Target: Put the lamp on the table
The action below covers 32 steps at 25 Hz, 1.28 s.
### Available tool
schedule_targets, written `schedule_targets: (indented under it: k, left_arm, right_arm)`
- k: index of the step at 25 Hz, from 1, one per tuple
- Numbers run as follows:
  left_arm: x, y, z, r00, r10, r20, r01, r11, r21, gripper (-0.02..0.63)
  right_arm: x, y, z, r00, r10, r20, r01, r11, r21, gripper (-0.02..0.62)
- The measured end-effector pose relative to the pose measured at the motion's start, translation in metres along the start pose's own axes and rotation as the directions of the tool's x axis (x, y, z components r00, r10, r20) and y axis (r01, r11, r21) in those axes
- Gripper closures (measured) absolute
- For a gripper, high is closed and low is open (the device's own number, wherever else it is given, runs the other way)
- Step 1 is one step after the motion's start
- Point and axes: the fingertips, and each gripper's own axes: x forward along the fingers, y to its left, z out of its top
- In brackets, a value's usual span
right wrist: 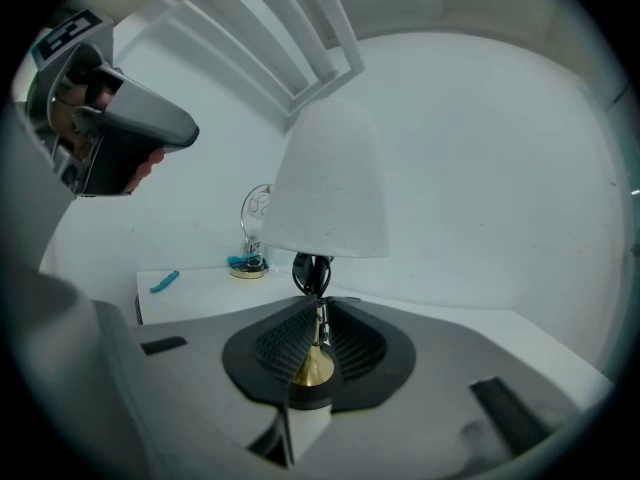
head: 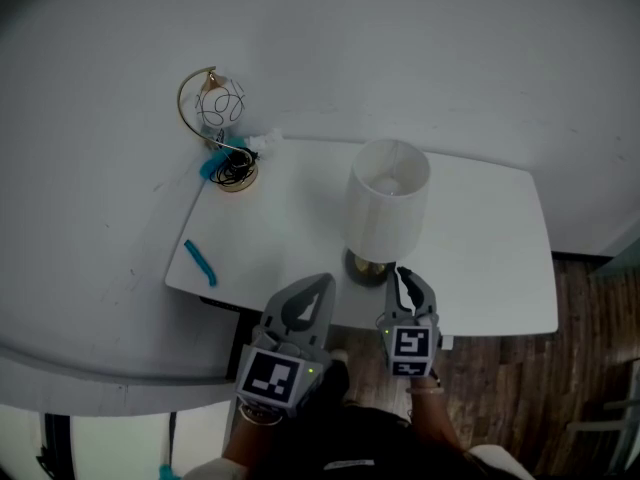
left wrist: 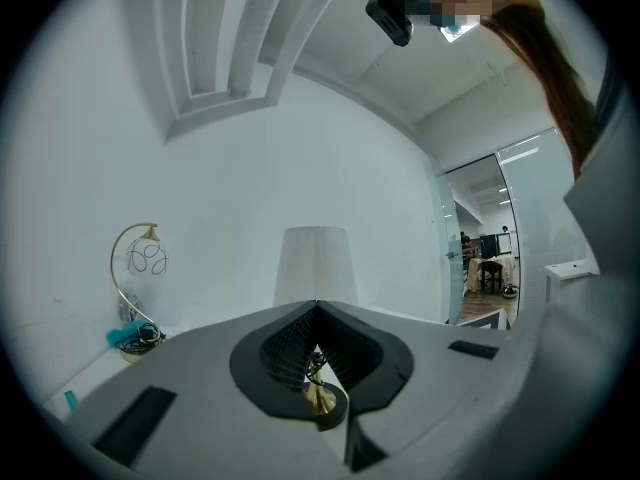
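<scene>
The lamp, with a white drum shade [head: 388, 208] and a gold stem on a dark round base [head: 362, 267], stands upright on the white table [head: 490, 258] near its front edge. My right gripper [head: 402, 271] is just right of the base with its jaws drawn together and nothing between them. In the right gripper view the stem [right wrist: 320, 333] shows beyond the right gripper [right wrist: 318, 303]. My left gripper [head: 325, 280] is a little left of the base, also shut and empty. The left gripper view shows the shade [left wrist: 315, 263] past the left gripper [left wrist: 317, 306].
A second lamp [head: 215, 118], a gold arc with a wire globe, stands at the table's back left corner with teal cord at its foot. A teal strip [head: 200, 261] lies near the front left edge. A white wall is behind the table, and wood floor [head: 590, 368] lies to the right.
</scene>
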Motion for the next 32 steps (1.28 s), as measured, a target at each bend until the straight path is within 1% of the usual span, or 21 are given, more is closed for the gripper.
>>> schedule_targets:
  k: [5,9,12,14,24,27,32]
  left_arm:
    - [-0.006,-0.009,0.002,1.000,-0.004,0.006,0.004,1.000,-0.001,0.606]
    - [-0.012,-0.012,0.003,1.000,0.004,0.011,-0.004,1.000,-0.006,0.606]
    - [-0.018,-0.015,0.003,1.000,0.014,0.018,-0.013,1.000,-0.021,0.606]
    - [-0.024,-0.017,0.002,1.000,0.019,0.020,-0.019,0.999,-0.031,0.606]
    - [-0.047,-0.028,-0.002,0.999,0.040,0.033,-0.037,0.996,-0.075,0.606]
    - [-0.053,-0.035,-0.002,0.999,0.038,0.037,-0.035,0.996,-0.077,0.606]
    - [-0.061,-0.047,-0.001,0.999,0.036,0.039,-0.033,0.997,-0.072,0.606]
  right_arm:
    - [-0.016,0.000,0.013,1.000,-0.005,0.023,0.006,1.000,-0.031,0.561]
    - [-0.028,0.000,0.027,0.998,-0.008,0.067,0.012,0.998,-0.057,0.561]
    - [-0.039,-0.002,0.038,0.996,-0.022,0.091,0.027,0.998,-0.055,0.592]
    - [-0.046,-0.002,0.046,0.993,-0.023,0.116,0.029,0.998,-0.053,0.592]
    - [-0.082,0.009,0.058,0.991,0.006,0.133,0.008,0.995,-0.101,0.597]
    - [-0.094,0.010,0.062,0.989,0.013,0.149,0.002,0.995,-0.102,0.597]
    - [-0.111,0.008,0.065,0.988,0.013,0.151,0.005,0.993,-0.114,0.597]
